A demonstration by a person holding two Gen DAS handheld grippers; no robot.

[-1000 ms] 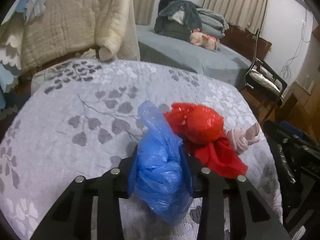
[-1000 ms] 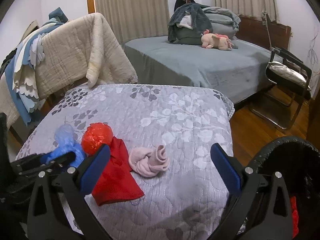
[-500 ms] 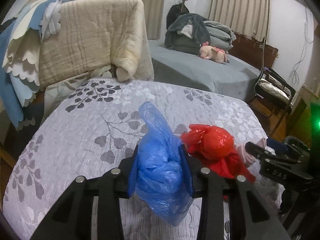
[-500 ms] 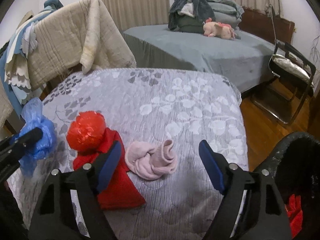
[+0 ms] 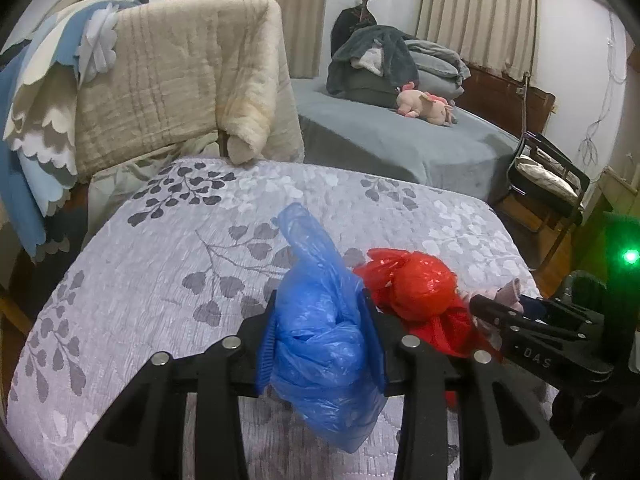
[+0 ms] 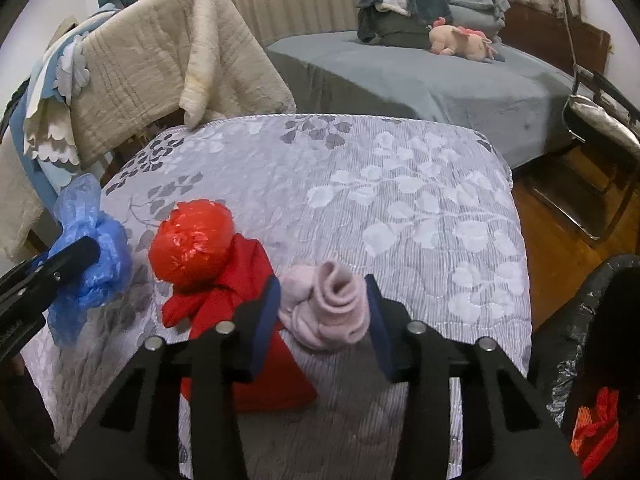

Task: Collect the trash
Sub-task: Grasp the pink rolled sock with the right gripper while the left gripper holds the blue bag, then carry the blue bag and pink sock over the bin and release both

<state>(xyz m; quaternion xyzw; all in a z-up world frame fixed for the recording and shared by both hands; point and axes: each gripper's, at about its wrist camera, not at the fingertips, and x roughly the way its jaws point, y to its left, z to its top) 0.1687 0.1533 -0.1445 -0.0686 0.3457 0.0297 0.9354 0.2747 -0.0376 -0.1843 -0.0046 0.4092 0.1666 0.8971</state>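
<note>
Here the right hand-held gripper point(image 6: 324, 312), marked "DAS", has just closed around the pink sock point(image 6: 326, 310); the left hand-held gripper point(image 5: 320, 340) clamps the blue bag point(image 5: 320, 344).

Right gripper point(image 6: 322, 312) jaws just closed around pink cloth point(image 6: 326, 308).

A crumpled blue bag point(image 5: 324, 344) is pinched in the left claw point(image 5: 320, 340), its twisted tail pointing up. A knotted red bag point(image 6: 192, 240) sits on a red cloth point(image 6: 240, 280) on the quilt, touching the rolled pink sock point(image 6: 328, 308) that lies between the right claw's point(image 6: 325, 312) pads.
</note>
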